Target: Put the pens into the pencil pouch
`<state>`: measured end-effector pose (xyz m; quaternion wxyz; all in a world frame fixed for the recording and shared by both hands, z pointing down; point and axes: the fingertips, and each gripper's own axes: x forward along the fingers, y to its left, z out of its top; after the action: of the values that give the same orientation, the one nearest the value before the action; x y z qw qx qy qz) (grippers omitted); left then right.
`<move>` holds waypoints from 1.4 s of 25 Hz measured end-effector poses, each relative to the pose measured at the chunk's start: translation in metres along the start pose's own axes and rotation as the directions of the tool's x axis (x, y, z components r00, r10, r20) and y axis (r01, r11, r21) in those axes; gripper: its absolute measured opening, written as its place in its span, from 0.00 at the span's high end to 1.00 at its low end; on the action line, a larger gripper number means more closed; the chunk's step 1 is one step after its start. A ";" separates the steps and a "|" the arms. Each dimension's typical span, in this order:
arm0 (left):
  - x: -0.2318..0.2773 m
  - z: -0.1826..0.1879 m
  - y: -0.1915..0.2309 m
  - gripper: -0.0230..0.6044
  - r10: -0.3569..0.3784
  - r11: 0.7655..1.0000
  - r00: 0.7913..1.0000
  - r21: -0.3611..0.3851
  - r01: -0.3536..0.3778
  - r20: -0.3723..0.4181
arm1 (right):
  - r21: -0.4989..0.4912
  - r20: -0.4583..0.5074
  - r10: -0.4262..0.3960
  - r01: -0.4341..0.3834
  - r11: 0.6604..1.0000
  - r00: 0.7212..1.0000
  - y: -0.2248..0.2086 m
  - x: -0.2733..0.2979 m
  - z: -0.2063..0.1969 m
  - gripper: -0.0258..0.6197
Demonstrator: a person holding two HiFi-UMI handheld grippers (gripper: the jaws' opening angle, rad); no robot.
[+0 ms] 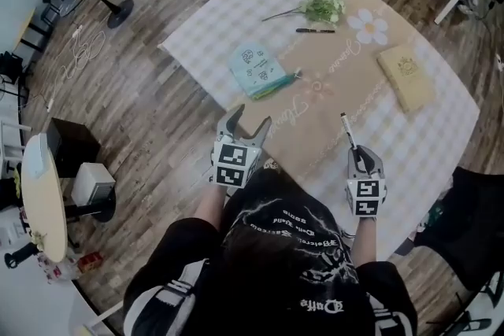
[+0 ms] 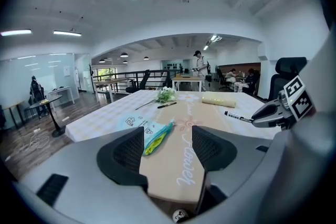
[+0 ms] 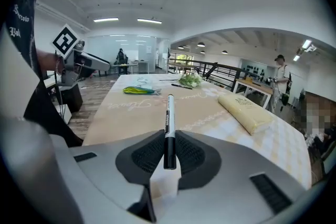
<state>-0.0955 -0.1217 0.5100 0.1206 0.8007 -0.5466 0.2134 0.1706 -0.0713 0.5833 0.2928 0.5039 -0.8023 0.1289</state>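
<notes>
My right gripper [image 1: 358, 157] [image 3: 169, 152] is shut on a black-and-white pen [image 1: 347, 130] [image 3: 168, 122] that sticks out forward above the table's near edge. My left gripper [image 1: 249, 124] [image 2: 168, 150] stands open with nothing between its fingers, at the near left edge of the table. A light blue pencil pouch [image 1: 257, 68] [image 2: 149, 134] [image 3: 137, 90] lies ahead of the left gripper. A second black pen [image 1: 315, 31] [image 2: 167, 105] rests farther back, next to the flowers.
A bunch of white flowers [image 1: 321, 6] and a tan book [image 1: 406, 76] [image 3: 244, 112] lie on the checked tablecloth [image 1: 205, 31]. Chairs, desks and a black stand ring the table on the wooden floor. A person stands far off in the room.
</notes>
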 end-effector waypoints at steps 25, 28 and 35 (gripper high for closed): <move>0.096 -0.053 0.067 0.60 0.000 0.979 0.963 0.195 0.055 -0.269 | 0.066 -0.062 -0.001 0.005 0.998 0.998 0.052 0.026 0.012 0.85; 0.109 -0.066 0.069 0.60 -0.024 0.967 0.945 0.233 0.105 -0.326 | 0.106 -0.063 -0.016 0.023 0.994 0.998 0.052 0.030 0.018 0.85; 0.119 -0.079 0.074 0.74 -0.042 0.968 0.934 0.219 0.126 -0.355 | 0.170 -0.074 -0.034 0.046 0.984 0.997 0.055 0.031 0.019 0.85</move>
<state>-0.1434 -0.2135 0.6331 0.1275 0.7817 -0.4522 0.4101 0.1056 -0.0779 0.5913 0.2790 0.5384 -0.7671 0.2092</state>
